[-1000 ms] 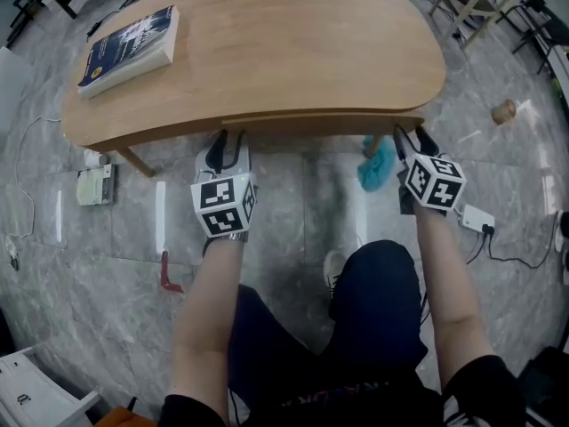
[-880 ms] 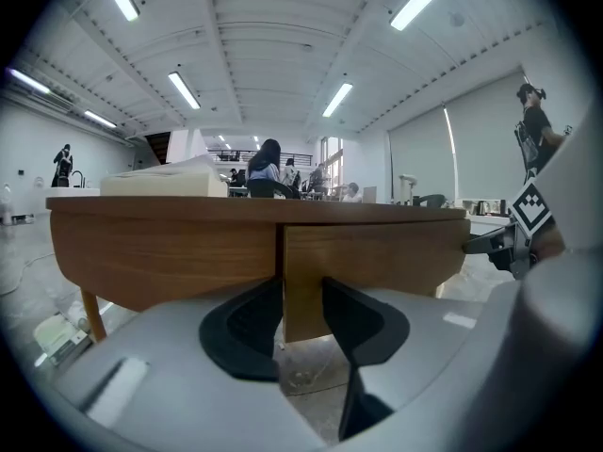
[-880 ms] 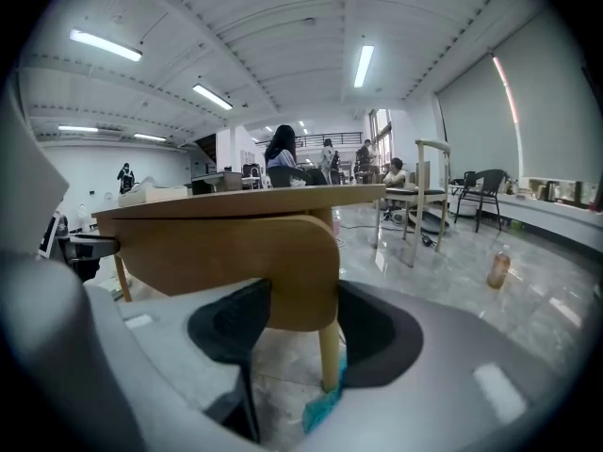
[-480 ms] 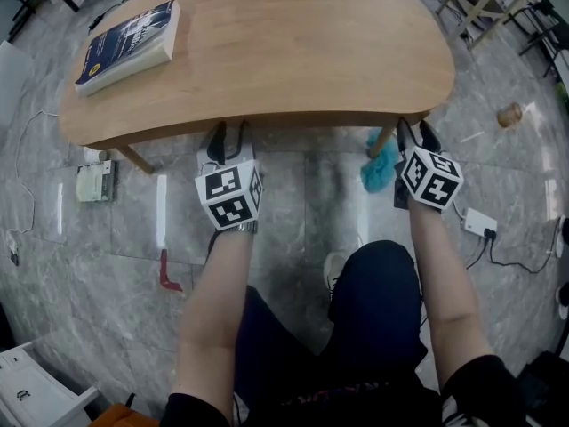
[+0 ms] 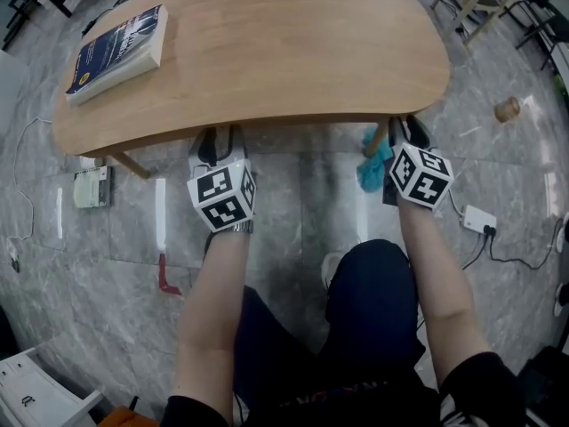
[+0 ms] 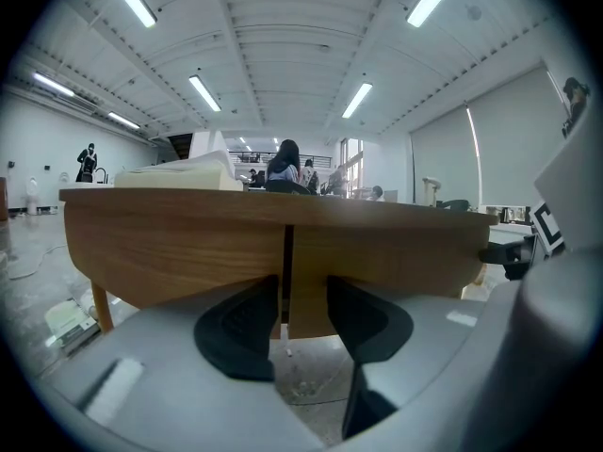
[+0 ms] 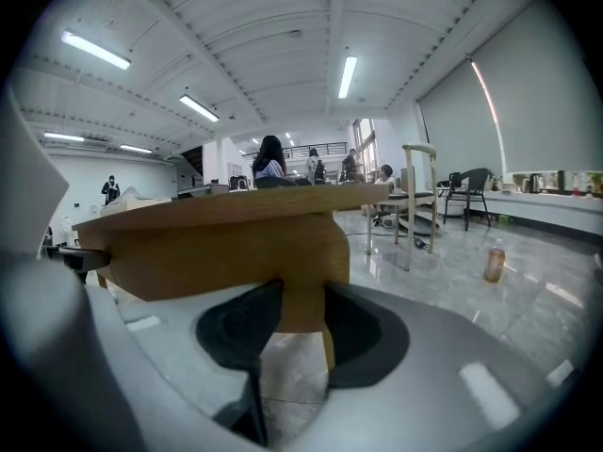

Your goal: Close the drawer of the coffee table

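The wooden coffee table [image 5: 267, 52] fills the top of the head view. Its drawer front [image 6: 396, 262] sits flush under the top, with a thin vertical seam beside it. My left gripper [image 5: 220, 140] is at the front edge, left of centre; its jaws [image 6: 301, 295] are opening, and only the seam shows beyond the gap. My right gripper [image 5: 407, 132] is at the front's right end. Its jaws [image 7: 301, 295] are closing, with the drawer front's end [image 7: 207, 262] and a table leg just ahead; the pads do not visibly press on the wood.
A blue book [image 5: 116, 50] lies on the table's far left. A teal cloth [image 5: 375, 165] hangs by the right leg. On the stone floor are a bottle [image 5: 505, 109], a white power strip [image 5: 478, 221], a pale box [image 5: 92, 188] and a red tool [image 5: 167, 274].
Both grippers moved forward to the table edge. The drawer lip that stuck out below the top is now flush. The right jaws have narrowed and the left have widened.
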Demonstrator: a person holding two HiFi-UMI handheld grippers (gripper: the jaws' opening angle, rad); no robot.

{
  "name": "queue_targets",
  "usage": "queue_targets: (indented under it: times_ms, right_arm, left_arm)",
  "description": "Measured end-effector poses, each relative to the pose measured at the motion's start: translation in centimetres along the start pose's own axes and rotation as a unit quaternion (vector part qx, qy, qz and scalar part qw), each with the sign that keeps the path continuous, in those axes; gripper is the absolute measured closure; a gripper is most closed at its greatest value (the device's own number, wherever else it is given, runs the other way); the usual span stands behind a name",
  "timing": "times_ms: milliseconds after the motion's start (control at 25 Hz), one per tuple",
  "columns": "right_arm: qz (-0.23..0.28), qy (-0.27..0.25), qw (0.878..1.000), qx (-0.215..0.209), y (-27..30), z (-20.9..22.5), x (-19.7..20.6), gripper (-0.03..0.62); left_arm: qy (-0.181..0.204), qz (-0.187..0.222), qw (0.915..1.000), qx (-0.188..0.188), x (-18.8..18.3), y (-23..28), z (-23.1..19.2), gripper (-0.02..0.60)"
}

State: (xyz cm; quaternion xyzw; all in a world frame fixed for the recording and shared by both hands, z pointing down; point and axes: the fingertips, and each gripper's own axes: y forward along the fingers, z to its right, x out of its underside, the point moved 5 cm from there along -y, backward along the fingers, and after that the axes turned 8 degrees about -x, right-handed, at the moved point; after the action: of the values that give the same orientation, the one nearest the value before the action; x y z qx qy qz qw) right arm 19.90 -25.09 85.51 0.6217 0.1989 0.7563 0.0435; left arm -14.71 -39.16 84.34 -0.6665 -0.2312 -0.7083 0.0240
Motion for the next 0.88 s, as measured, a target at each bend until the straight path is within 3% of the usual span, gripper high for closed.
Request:
queue_targets:
  times_ms: [240, 320, 360, 400, 600, 880]
  right_arm:
    - [0.004, -0.003, 1.000, -0.004, 0.0, 0.1, 0.1, 0.457]
    - [0.001, -0.004, 1.000, -0.005, -0.1, 0.3, 0.2, 0.466]
    - [-0.002, -0.004, 1.000, -0.007, -0.1, 0.4, 0.2, 0.559]
    - [-0.005, -0.004, 1.000, -0.010, -0.1, 0.5, 0.2, 0.592]
    - [-0.030, 0.001, 0.999, -0.030, -0.9, -0.3, -0.4, 0.592]
    - [-0.117, -0.016, 0.991, -0.061, -4.8, -3.1, -4.9, 0.592]
  left_arm:
    - [0.003, -0.003, 1.0000, -0.006, -0.1, -0.1, -0.2, 0.432]
    - [0.003, -0.001, 0.9999, -0.012, -0.2, -0.3, -0.4, 0.522]
    - [0.003, 0.000, 0.9999, -0.014, -0.3, -0.5, -0.4, 0.577]
    - [0.003, 0.000, 0.9999, -0.015, -0.4, -0.7, -0.5, 0.577]
    - [0.000, -0.020, 0.9996, -0.020, -1.2, -1.9, -0.5, 0.577]
    - [-0.011, -0.104, 0.9941, -0.027, -4.6, -6.3, 0.4, 0.577]
